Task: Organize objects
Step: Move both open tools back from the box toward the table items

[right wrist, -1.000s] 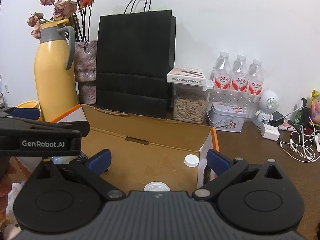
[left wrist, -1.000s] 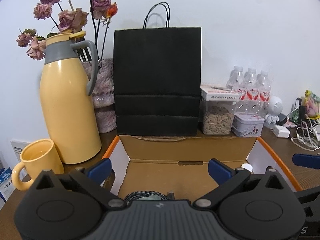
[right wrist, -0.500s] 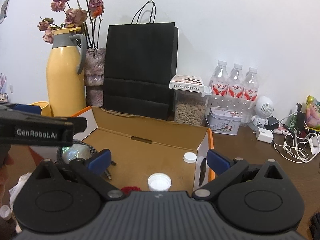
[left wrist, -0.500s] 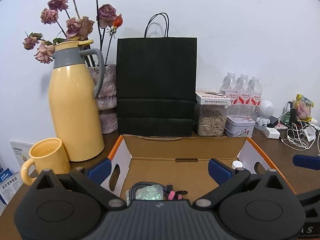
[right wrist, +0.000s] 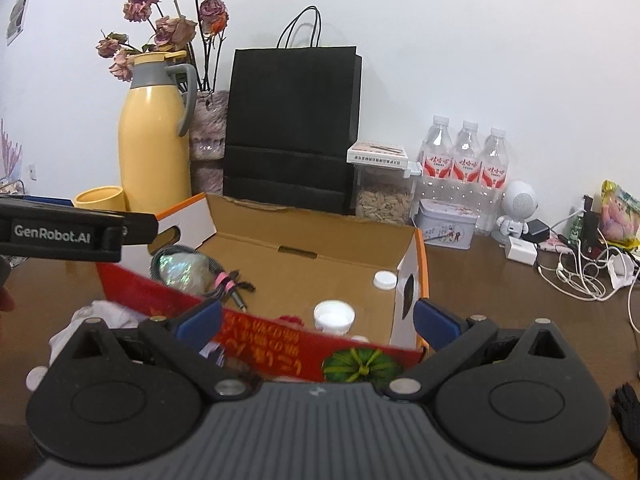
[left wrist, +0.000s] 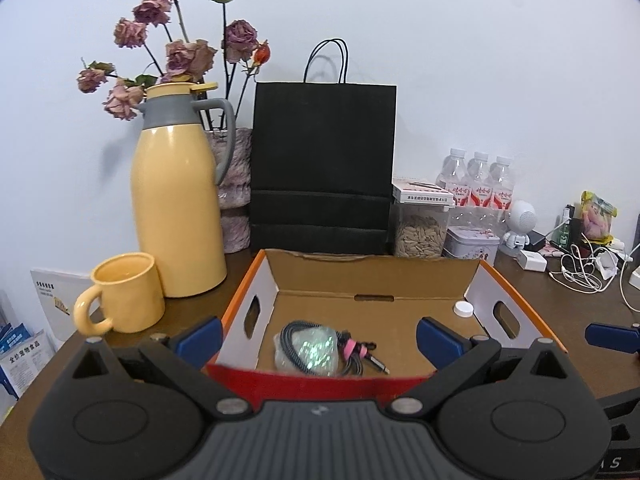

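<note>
At the left edge of the brown table (left wrist: 560, 320), a yellow mug (left wrist: 128, 292) and a tall yellow thermos jug (left wrist: 178, 208) stand close beside the open cardboard box (left wrist: 372, 276), leaving only a narrow strip of table between them and its orange-edged left wall. The left gripper (left wrist: 320, 334) hangs over the box's near red flap with its blue fingertips spread wide, nothing between them. Inside the box, toward the left, lies a coiled dark cable (left wrist: 352, 354) wrapped round a shiny bubble-wrapped packet (left wrist: 308, 352), a pink tie on its end. The middle of the box floor is bare cardboard. Further right, a white open-topped cap (right wrist: 334, 316) sits near the front and a smaller white cap (right wrist: 385, 279) rests against the right wall by the handle cutout. The right gripper (right wrist: 318, 318) is likewise spread wide and empty, over the box's near right corner. Behind the box a black paper bag (left wrist: 324, 164) stands upright. Right of the box the table is open, up to tangled white cables (right wrist: 588, 268).
</note>
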